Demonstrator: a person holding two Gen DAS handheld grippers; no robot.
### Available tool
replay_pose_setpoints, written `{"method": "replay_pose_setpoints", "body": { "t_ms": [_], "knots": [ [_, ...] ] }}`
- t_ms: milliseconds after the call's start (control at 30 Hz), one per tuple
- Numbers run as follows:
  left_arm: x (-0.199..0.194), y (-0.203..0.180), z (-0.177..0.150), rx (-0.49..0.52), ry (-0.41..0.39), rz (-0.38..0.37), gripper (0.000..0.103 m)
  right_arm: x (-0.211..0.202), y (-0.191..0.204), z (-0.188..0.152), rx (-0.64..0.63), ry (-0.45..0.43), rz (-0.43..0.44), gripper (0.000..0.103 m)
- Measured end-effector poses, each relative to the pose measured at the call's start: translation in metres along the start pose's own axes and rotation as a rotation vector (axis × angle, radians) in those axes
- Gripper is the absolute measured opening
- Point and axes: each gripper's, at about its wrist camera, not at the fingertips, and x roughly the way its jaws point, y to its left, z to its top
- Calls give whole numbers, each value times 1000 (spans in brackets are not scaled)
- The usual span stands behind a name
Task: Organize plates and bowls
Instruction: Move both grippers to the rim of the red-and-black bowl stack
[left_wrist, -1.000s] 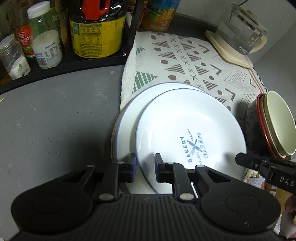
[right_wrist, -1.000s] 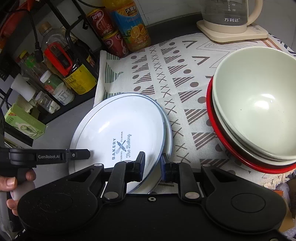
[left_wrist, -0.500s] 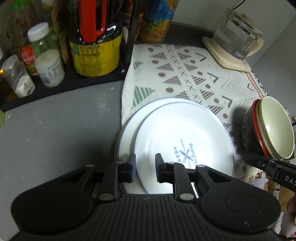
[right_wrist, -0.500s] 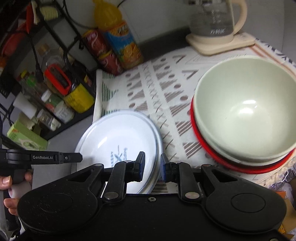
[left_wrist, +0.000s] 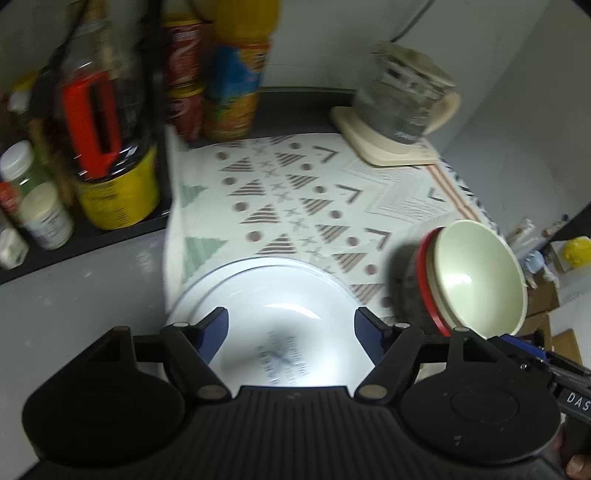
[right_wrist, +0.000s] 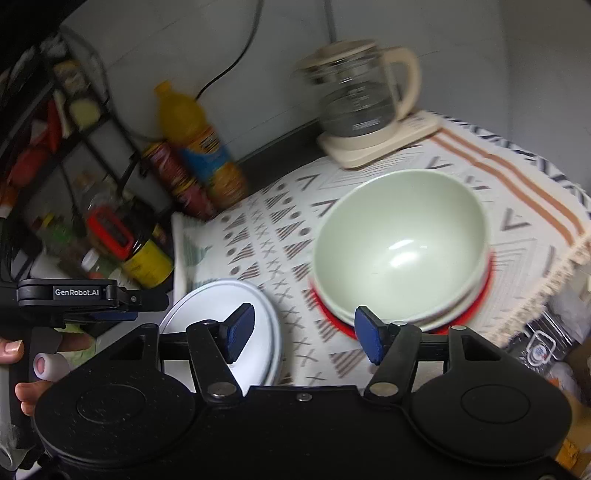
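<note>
Patterned cloth (right_wrist: 369, 177) covered the counter: plates (left_wrist: 266, 295) stacked at its left edge, bowls (right_wrist: 402, 243) nested (red outermost) near its front. Left gripper (left_wrist: 291, 332) and right gripper (right_wrist: 304, 332) gaped, empty; sorting looked done.

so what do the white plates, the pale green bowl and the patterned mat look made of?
White plates: glazed ceramic or enamel, judging by the glossy glare and thin dark rim line. Pale green bowl: glossy, sharp highlights; ceramic or melamine, unclear. Patterned mat: woven cloth, matte, with a fringed edge.
</note>
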Motion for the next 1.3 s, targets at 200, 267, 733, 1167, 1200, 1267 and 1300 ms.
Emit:
{"method": "replay_pose_setpoints", "body": {
  "t_ms": [200,267,733,1167,1200,1267,1300],
  "knots": [
    [9,-32,8,56,-10,-60,74,-20,-22,0,70,-61,-62,68],
    [14,-44,10,79,-15,-77,74,-25,-30,1,94,-77,-84,69],
    [65,-102,17,139,43,-145,74,-22,-80,8,191,-74,-181,59],
    [105,-109,23,108,130,-109,67,28,-107,34,186,52,-155,53],
    [108,-109,23,104,137,-108,64,32,-109,36,186,64,-156,51],
    [114,-107,24,90,154,-103,59,42,-111,38,184,92,-158,49],
    [118,-106,25,82,164,-102,56,47,-113,39,189,107,-157,47]
  ]
}}
